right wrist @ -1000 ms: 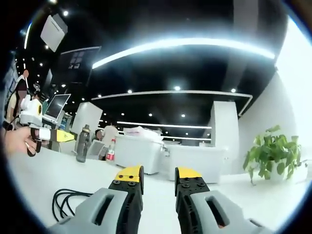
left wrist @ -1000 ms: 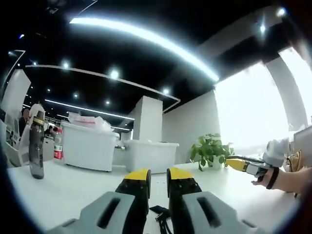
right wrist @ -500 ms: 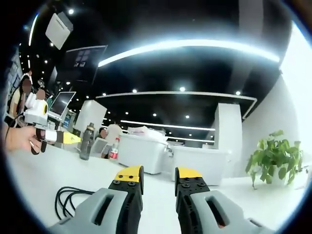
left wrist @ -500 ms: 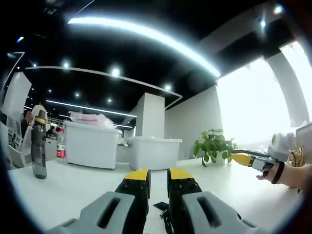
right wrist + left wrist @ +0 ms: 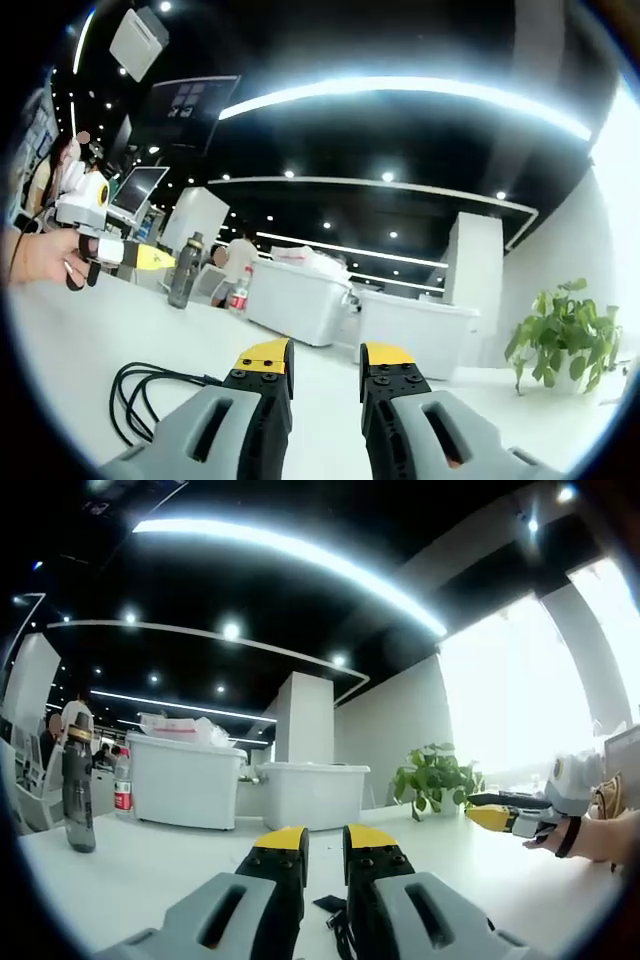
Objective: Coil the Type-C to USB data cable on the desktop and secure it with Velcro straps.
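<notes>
Left of right tongs (image 5: pixel 324 362): black cable (image 5: pixel 150 397), loosely looped on desk (image 5: pixel 70 340).

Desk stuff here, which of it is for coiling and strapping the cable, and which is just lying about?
For the job:
- black cable, loose on the desk
- black strap by the left hand-held gripper
- right hand-held gripper

Lying about:
- dark bottle
- red-label bottle
- two white bins
- plant
</notes>
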The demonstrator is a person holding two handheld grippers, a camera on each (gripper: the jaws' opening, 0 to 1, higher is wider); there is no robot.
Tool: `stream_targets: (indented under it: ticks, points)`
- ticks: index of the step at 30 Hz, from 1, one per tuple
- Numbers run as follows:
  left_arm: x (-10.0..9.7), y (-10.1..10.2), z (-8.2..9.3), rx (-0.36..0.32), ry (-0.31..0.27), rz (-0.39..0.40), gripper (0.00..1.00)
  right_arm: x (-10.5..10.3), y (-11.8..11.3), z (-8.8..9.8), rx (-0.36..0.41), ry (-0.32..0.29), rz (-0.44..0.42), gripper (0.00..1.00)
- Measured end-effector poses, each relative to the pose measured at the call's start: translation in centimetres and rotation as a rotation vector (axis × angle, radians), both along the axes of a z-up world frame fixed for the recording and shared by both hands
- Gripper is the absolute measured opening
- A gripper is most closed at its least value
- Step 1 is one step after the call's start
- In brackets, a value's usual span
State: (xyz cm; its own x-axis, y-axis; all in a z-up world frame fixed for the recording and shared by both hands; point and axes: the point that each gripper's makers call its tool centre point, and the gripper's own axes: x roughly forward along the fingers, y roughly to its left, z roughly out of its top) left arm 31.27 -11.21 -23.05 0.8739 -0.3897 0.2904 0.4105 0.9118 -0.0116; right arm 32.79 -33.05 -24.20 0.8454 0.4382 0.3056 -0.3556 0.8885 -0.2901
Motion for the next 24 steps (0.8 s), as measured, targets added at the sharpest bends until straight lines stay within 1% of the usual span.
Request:
stream_targets:
  ticks: [12, 24]
  points:
    - [0.13, -0.10, -0.28, 0.029, 0.003, 0.007, 0.16, -0.02, 0.24, -0.11, -0.022, -0.004, -0.003, 0.25]
    - [0.11, -0.22, -0.38, 0.036, 0.006, 0.003, 0.16, -0.01, 0.28, -0.18, -0.029, -0.003, -0.005, 0.25]
